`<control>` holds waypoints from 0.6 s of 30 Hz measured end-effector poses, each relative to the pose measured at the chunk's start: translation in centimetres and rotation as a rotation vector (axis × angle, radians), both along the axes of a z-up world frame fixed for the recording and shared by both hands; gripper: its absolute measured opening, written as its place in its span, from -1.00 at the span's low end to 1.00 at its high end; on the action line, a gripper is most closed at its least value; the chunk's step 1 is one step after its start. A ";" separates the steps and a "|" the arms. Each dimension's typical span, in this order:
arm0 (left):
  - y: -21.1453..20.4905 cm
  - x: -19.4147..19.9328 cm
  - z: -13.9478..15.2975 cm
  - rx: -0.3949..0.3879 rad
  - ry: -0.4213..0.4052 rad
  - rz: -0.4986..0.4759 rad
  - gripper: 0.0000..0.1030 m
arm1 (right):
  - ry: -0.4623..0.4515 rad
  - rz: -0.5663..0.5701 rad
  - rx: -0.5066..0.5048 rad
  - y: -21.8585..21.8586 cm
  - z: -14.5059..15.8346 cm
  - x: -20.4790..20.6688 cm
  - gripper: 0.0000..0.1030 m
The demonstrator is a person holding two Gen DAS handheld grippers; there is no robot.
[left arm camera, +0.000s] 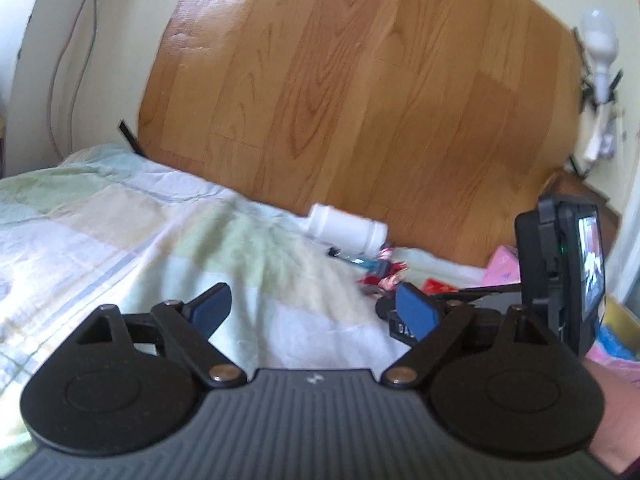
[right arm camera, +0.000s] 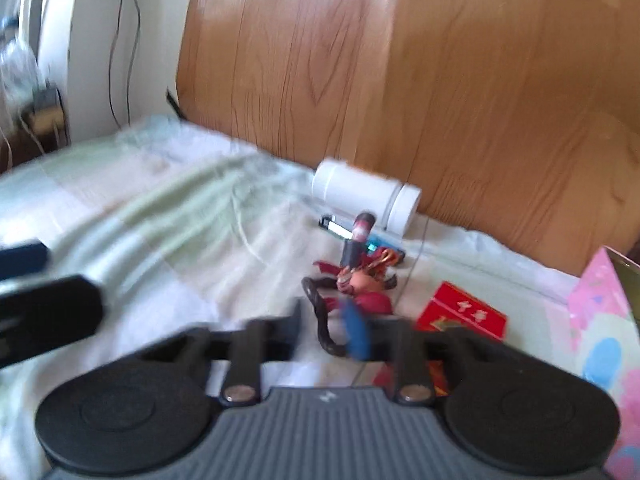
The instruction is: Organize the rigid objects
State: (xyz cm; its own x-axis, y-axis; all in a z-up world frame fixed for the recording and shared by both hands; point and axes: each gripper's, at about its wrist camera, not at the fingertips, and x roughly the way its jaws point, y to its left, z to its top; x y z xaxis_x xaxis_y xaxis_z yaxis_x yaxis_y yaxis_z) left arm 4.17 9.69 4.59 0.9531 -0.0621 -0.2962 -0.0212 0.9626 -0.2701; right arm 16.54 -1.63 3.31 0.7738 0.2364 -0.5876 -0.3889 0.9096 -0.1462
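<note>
The white bottle [left arm camera: 347, 229] lies on its side on the bed [left arm camera: 120, 220], at the foot of the wooden board [left arm camera: 360, 80] leaning behind it; it is plain, round and capped at one end. In the left wrist view, a small heap of red and blue things sits just in front of the bottle, too blurred and too hidden by the tool's finger to name. The left tool [left arm camera: 312, 312] hovers over the bedspread with its blue-padded fingers spread wide and nothing between them. The right tool's body with its small screen [left arm camera: 568, 272] stands to the right of the bottle, its fingers out of sight here.

In the right wrist view, the bottle [right arm camera: 366, 196] again lies against the board [right arm camera: 440, 80]. Just in front of it are a thin blue pen-like thing [right arm camera: 360, 240], a red toy figure [right arm camera: 360, 284] and, further right, a red box [right arm camera: 462, 312]. A pink patterned box [right arm camera: 604, 320] is cut off at the frame edge. The right tool [right arm camera: 328, 328] is smeared by motion; its fingers appear parted, around nothing.
</note>
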 end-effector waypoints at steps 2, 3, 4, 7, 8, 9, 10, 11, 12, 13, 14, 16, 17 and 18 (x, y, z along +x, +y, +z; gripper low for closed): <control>0.2 -0.1 0.0 -0.015 -0.008 -0.013 0.78 | -0.018 -0.006 -0.014 -0.1 0.2 -0.6 -0.81; 0.2 -0.1 0.0 -0.013 -0.013 -0.011 0.79 | -0.019 0.001 -0.011 -0.5 0.3 -1.2 -0.82; 0.3 -0.1 0.0 -0.013 -0.012 -0.013 0.79 | -0.013 0.013 0.001 -0.9 0.6 -1.9 -0.82; 0.5 -0.1 0.0 -0.024 -0.009 -0.020 0.80 | -0.011 0.084 0.015 -2.8 1.3 -5.9 -0.82; 0.5 -0.1 0.0 -0.027 -0.009 -0.025 0.80 | -0.016 0.110 0.004 -3.5 1.3 -7.7 -0.82; 0.5 -0.1 0.0 -0.028 -0.007 -0.034 0.82 | -0.014 0.134 -0.004 -4.4 1.3 -9.7 -0.82; 0.4 -0.1 0.0 -0.026 -0.005 -0.046 0.82 | -0.011 0.147 -0.007 -5.1 1.2 -11.4 -0.82; 0.3 -0.2 0.0 -0.021 -0.005 -0.055 0.82 | -0.014 0.150 -0.016 -6.2 1.2 -13.5 -0.82; 0.1 -0.3 0.0 -0.014 -0.006 -0.065 0.82 | -0.017 0.145 -0.027 -7.2 1.1 -15.2 -0.82; 0.0 -0.4 0.1 -0.008 -0.007 -0.078 0.82 | -0.025 0.134 -0.041 -8.4 1.0 -17.1 -0.81; -0.2 -0.5 0.1 -0.003 -0.007 -0.096 0.82 | -0.033 0.114 -0.054 -9.7 0.9 -19.1 -0.84; -0.7 -0.7 0.1 0.016 -0.011 -0.133 0.82 | -0.033 0.037 -0.072 -12.2 0.5 -22.2 -0.93; -1.0 -0.9 0.1 0.029 -0.011 -0.153 0.82 | -0.028 0.000 -0.072 -13.3 0.4 -23.3 -0.93; -1.4 -1.0 0.2 0.045 -0.011 -0.176 0.83 | -0.023 -0.033 -0.062 -14.5 0.3 -24.5 -0.88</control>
